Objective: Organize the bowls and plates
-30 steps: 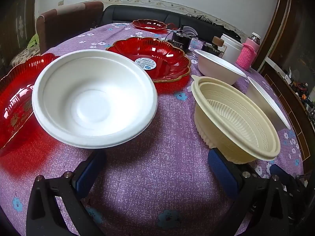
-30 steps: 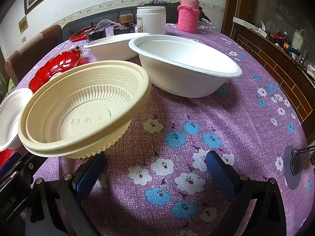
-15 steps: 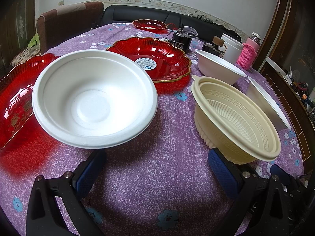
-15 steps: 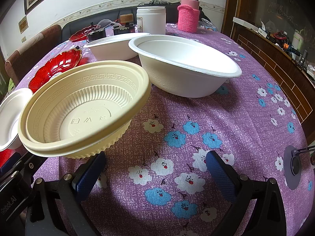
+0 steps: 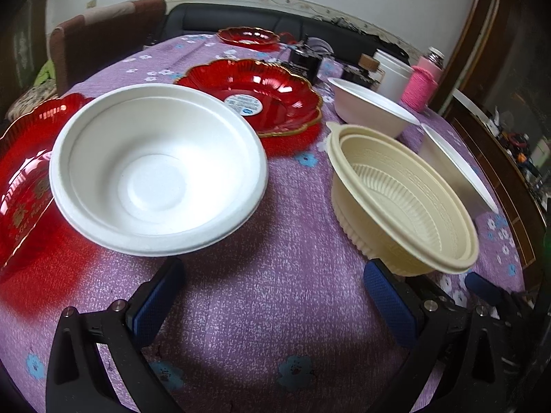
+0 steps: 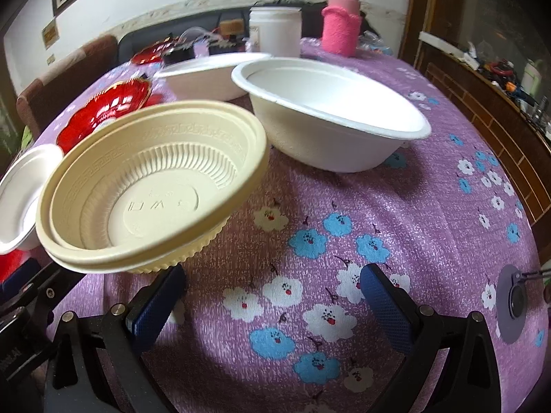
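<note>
A white foam bowl (image 5: 158,172) sits just ahead of my open left gripper (image 5: 272,275), towards its left finger. A cream plastic bowl (image 5: 403,206) with a doubled rim stands past the right finger. Red scalloped plates lie behind (image 5: 255,96), at the far left (image 5: 20,172) and at the back (image 5: 248,36). My right gripper (image 6: 272,275) is open over bare cloth, with the cream bowl (image 6: 148,189) beyond its left finger. A wide white bowl (image 6: 337,117) is ahead of it, and another white bowl (image 6: 210,75) stands behind that.
The round table wears a purple flowered cloth (image 6: 413,206). A white jar (image 6: 275,29), a pink-sleeved bottle (image 6: 342,24) and small electronics (image 5: 304,63) stand at the back. A wooden cabinet (image 6: 499,113) runs along the right, and a brown chair (image 5: 103,38) is at the far left.
Both views have shifted only slightly and the cream bowl's rim looks blurred. Nothing was taken hold of or let go.
</note>
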Tool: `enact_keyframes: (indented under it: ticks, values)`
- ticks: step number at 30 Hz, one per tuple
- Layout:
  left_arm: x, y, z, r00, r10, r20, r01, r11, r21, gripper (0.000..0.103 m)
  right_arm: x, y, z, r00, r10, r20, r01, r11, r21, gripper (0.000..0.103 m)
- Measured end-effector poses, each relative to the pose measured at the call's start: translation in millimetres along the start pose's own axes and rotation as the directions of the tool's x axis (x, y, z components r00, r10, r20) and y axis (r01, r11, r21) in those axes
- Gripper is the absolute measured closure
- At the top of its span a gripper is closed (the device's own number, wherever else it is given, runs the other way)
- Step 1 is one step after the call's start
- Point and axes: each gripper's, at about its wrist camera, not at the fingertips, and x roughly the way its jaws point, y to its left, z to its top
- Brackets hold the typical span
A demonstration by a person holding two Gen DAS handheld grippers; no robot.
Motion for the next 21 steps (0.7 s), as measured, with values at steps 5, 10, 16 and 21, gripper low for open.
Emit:
enact_keyframes:
  ticks: [5,10,16,21]
  values:
    - [-5.8,-4.5,-11.5,1.000,0.022,-0.020,-0.021,0.997,0.076,0.000,-15.4,1.5,-24.4,1.000,-0.001,-0.026,0.000,1.000,-0.011,0.001]
    - [-14.8,-2.3,-22.9,0.998,0.054,0.019,-0.055,0.998,0.038,0.000,-21.1,-0.3,-33.9,1.000,0.003,-0.003,-0.003,1.000,-0.005,0.001]
    - [-14.9,-1.1,-22.0,0.997,0.074,0.027,-0.074,0.997,0.010,0.000,-17.2,3.0,-29.6,0.999,0.006,0.032,-0.006,1.000,-0.015,0.001]
    - [-9.8,-9.1,-22.1,0.991,0.130,0.010,-0.131,0.990,0.047,0.000,-21.0,3.6,-35.0,0.999,0.012,0.044,-0.011,0.999,-0.032,0.001]
